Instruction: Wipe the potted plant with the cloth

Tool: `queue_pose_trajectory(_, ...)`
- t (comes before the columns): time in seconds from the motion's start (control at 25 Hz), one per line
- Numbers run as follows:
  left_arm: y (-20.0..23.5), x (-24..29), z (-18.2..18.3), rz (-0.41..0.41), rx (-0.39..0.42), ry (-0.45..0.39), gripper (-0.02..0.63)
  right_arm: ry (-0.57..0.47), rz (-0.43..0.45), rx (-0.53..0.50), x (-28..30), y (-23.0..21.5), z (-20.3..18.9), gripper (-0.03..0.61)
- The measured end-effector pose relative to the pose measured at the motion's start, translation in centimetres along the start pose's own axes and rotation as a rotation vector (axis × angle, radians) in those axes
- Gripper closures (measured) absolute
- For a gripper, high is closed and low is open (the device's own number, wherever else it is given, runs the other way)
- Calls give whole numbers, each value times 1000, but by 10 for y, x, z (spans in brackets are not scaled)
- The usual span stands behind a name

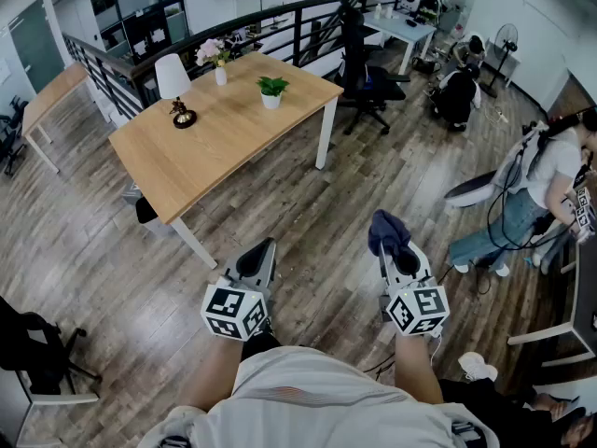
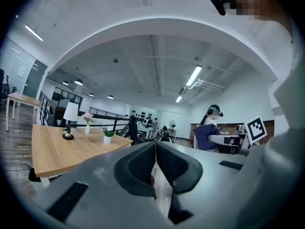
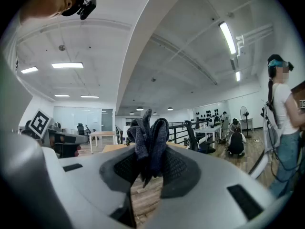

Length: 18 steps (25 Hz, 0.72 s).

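Note:
A small potted plant (image 1: 271,91) in a white pot stands on the far part of a wooden table (image 1: 224,133); in the left gripper view the potted plant (image 2: 108,136) shows small and distant. A dark blue cloth (image 1: 388,231) bunches out of my right gripper (image 1: 399,258), whose jaws are shut on it; the cloth (image 3: 148,144) rises between the pads in the right gripper view. My left gripper (image 1: 257,261) is shut and empty, its pads (image 2: 143,165) meeting. Both grippers hang over the wooden floor, well short of the table.
A white table lamp (image 1: 173,83) and a vase of pink flowers (image 1: 216,61) share the table. A black office chair (image 1: 366,79) stands behind it, with a railing (image 1: 261,28) beyond. A person (image 1: 541,189) stands at the right, another crouches (image 1: 457,91) further back.

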<state>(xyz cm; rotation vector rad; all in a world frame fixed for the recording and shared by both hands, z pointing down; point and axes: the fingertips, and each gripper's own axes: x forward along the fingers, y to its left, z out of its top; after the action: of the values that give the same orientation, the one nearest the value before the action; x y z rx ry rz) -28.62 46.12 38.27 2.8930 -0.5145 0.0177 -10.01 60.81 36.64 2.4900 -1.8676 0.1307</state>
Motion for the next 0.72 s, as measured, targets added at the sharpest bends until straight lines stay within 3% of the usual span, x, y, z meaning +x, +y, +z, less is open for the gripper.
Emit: queue_pose_trajectory(0.72, 95, 68, 20, -37, -23, 9, 594, -15, 2, -2, 108, 9, 15, 429)
